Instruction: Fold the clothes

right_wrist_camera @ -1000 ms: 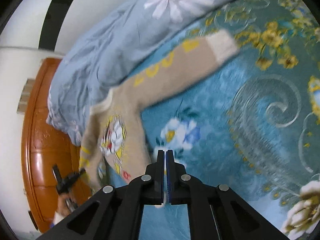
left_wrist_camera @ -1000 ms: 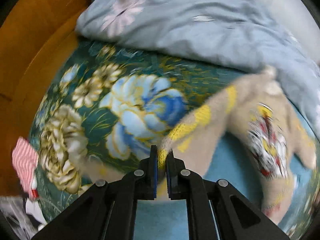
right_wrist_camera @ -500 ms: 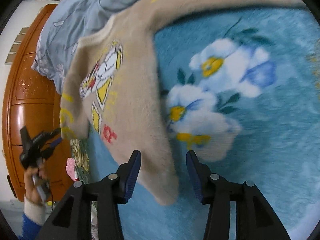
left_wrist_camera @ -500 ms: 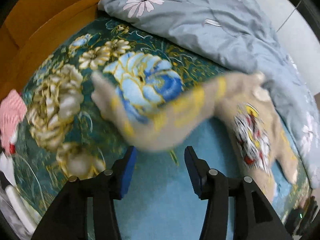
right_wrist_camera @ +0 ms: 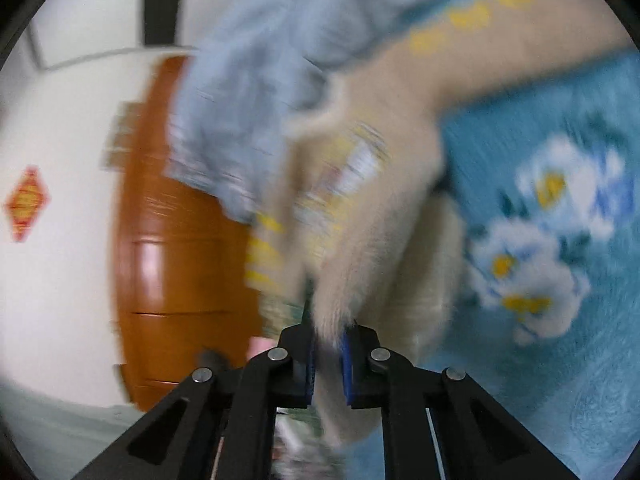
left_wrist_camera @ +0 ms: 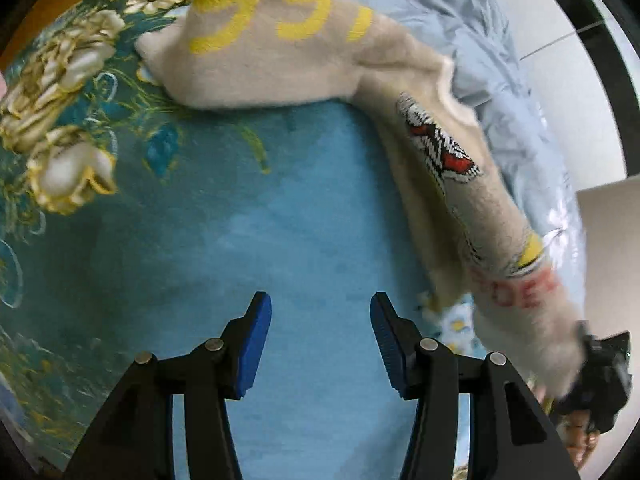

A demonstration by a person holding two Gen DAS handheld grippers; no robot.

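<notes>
A beige fuzzy sweater (left_wrist_camera: 280,60) with yellow letters on its sleeve and a red, black and white print lies across the blue floral bedspread (left_wrist_camera: 280,220). My left gripper (left_wrist_camera: 320,300) hangs open over bare bedspread, apart from the sweater, with nothing between its fingers. In the right wrist view, blurred by motion, my right gripper (right_wrist_camera: 328,332) has its jaws closing on a bunched edge of the sweater (right_wrist_camera: 380,220), and the pads press on the fabric. The left wrist view also shows the right gripper (left_wrist_camera: 596,368) at the sweater's lower end, lifting it.
A grey-blue flowered quilt (left_wrist_camera: 460,12) is heaped along the bed's far side, behind the sweater. An orange-brown wooden cabinet (right_wrist_camera: 168,260) and a white wall with a red diamond sign (right_wrist_camera: 26,202) stand beyond the bed. A hand (left_wrist_camera: 580,436) holds the right gripper.
My left gripper let go of the sleeve, opened and moved off over bare bedspread. My right gripper opened beside the sweater's hem, then closed on it and swung left.
</notes>
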